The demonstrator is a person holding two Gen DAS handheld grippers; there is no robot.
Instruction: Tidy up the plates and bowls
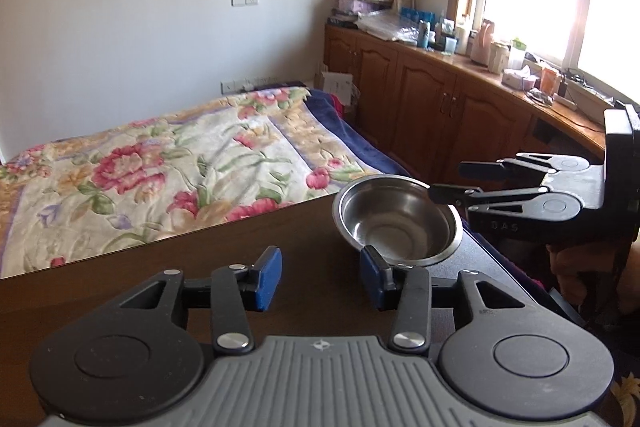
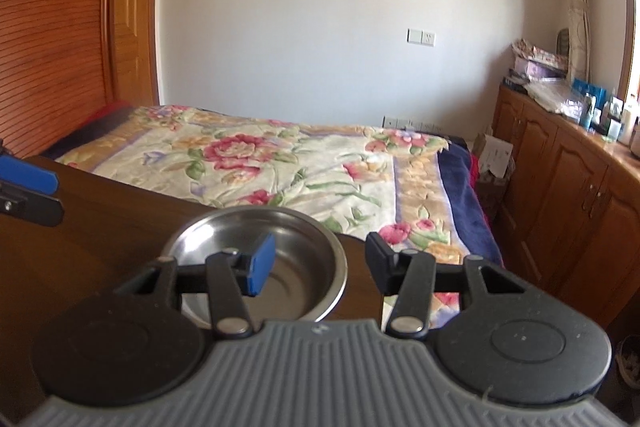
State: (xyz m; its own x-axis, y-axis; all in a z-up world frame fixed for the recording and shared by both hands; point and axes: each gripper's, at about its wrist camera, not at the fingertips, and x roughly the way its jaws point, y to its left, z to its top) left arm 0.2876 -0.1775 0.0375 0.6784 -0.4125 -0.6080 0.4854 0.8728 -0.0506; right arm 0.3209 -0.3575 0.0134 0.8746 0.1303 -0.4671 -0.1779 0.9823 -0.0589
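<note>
Left wrist view shows me the steel bowl (image 1: 398, 219) at the far right corner of the dark table (image 1: 160, 279), empty and upright. My left gripper (image 1: 320, 277) hangs spread wide just short of it. My right gripper (image 2: 316, 265) is spread too, straddling the bowl's right rim.

A steel bowl (image 1: 400, 219) sits upright at the far right corner of the dark wooden bench (image 1: 160, 275). The left gripper (image 1: 321, 277) hovers just before the bowl, jaws spread wide; the right gripper (image 1: 460, 183) reaches over the bowl's right rim — also parted.
</note>
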